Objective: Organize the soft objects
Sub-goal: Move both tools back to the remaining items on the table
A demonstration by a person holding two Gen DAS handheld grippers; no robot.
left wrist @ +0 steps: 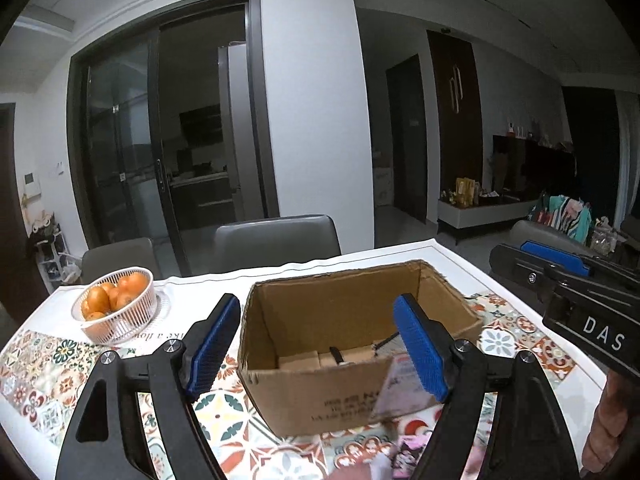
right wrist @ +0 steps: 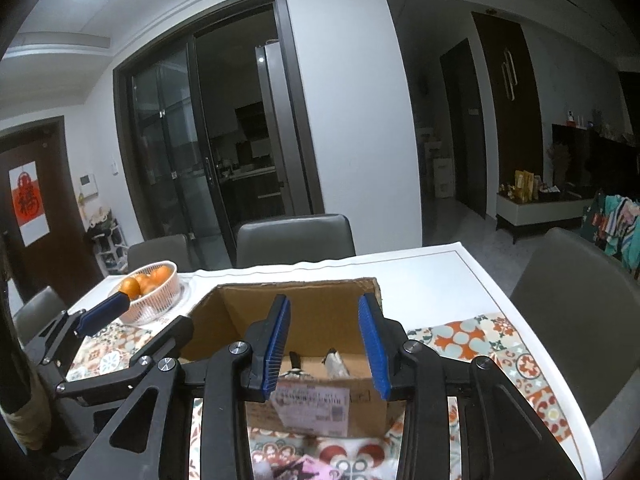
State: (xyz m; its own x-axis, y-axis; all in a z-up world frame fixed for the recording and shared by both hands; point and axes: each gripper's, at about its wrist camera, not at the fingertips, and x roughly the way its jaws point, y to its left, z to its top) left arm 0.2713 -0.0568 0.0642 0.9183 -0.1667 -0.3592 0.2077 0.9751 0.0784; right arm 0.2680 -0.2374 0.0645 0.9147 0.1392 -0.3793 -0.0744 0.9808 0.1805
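An open cardboard box (left wrist: 352,396) stands on the table in front of both grippers; it also shows in the right wrist view (right wrist: 320,312). Small dark and wrapped items lie on its floor (right wrist: 334,364). A pink and black soft object (left wrist: 408,450) lies on the tablecloth near the box's front, partly hidden; it also shows in the right wrist view (right wrist: 296,468). My left gripper (left wrist: 320,344) is open and empty, above the box's near edge. My right gripper (right wrist: 326,340) is open and empty, just before the box.
A white basket of oranges (left wrist: 116,304) stands at the table's left; it shows in the right wrist view (right wrist: 154,296) too. Grey chairs (left wrist: 276,240) stand behind the table, and one (right wrist: 576,312) to the right. The right gripper's body (left wrist: 576,292) shows at right.
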